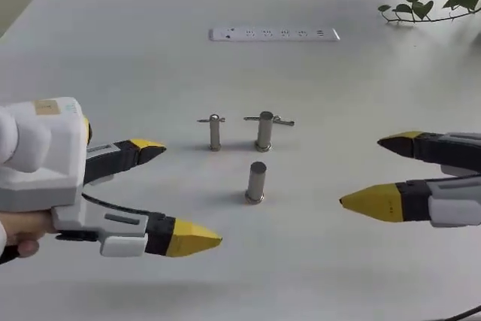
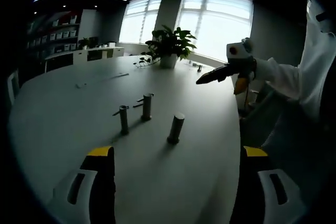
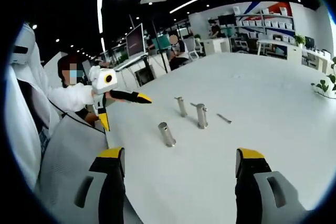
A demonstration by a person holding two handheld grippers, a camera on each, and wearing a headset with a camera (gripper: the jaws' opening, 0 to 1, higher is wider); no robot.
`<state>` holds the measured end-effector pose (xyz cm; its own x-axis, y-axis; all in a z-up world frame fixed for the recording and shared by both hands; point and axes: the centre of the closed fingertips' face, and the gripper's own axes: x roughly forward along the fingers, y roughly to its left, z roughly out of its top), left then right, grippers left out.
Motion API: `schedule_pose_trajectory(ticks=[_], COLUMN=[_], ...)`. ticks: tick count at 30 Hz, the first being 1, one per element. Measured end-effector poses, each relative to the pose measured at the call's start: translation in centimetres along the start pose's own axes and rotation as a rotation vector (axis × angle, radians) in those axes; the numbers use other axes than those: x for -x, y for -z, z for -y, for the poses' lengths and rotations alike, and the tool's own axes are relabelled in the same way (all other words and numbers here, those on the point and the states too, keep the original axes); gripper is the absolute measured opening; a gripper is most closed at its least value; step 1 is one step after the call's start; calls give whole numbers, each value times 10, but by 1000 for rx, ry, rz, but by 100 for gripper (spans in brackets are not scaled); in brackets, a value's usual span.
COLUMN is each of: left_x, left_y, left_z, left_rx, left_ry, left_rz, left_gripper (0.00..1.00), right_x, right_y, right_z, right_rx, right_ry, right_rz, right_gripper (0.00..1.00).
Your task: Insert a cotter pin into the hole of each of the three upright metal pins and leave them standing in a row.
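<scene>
The left gripper (image 1: 189,194) and right gripper (image 1: 361,171) hover over the table (image 1: 338,268), jaws wide apart. Between them stand two back pins (image 1: 215,133), each with a cotter (image 1: 274,120) through its top, and a front pin (image 1: 256,182)

The left gripper (image 1: 189,194) and right gripper (image 1: 361,171) hover level, tips pointing inward, fingers (image 1: 188,237) spread wide, empty.

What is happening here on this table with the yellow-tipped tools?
A person holds the left gripper and the right gripper, both open and empty, beside three upright metal pins. The left rear pin and the right rear pin each seem to carry a cotter pin; the front pin has none yet.
</scene>
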<state>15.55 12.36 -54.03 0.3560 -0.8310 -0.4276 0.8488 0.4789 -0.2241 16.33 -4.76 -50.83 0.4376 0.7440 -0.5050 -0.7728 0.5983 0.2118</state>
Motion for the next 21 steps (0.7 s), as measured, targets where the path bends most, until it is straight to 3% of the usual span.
schedule_pose_trajectory(ticks=[3, 4, 8, 11, 14, 18, 21], left_x=[4, 6, 9, 15, 19, 26, 30], left_y=[6, 6, 2, -3, -8, -8, -8], left_z=[3, 5, 7, 3, 2, 2, 1], left_rx=[20, 3, 32, 29, 53, 72, 83], left_ry=[-13, -22, -30, -72, -84, -98, -105], left_rz=[-23, -18, 19, 46, 78, 81, 90], left_gripper=[99, 99, 99, 99, 99, 99, 99], right_x=[-3, -5, -9, -14, -26, -40, -48], right_y=[-6, -8, -16, -25, -34, -40, -38], right_z=[4, 7, 19, 23, 42, 65, 69], right_rx=[42, 67, 171, 199, 220, 235, 236], right_ry=[-15, -16, -15, -29, -39, -46, -49], right_rz=[-34, -55, -148, -179, -214, -266, -326], right_gripper=[81, 79, 76, 72, 66, 53, 42])
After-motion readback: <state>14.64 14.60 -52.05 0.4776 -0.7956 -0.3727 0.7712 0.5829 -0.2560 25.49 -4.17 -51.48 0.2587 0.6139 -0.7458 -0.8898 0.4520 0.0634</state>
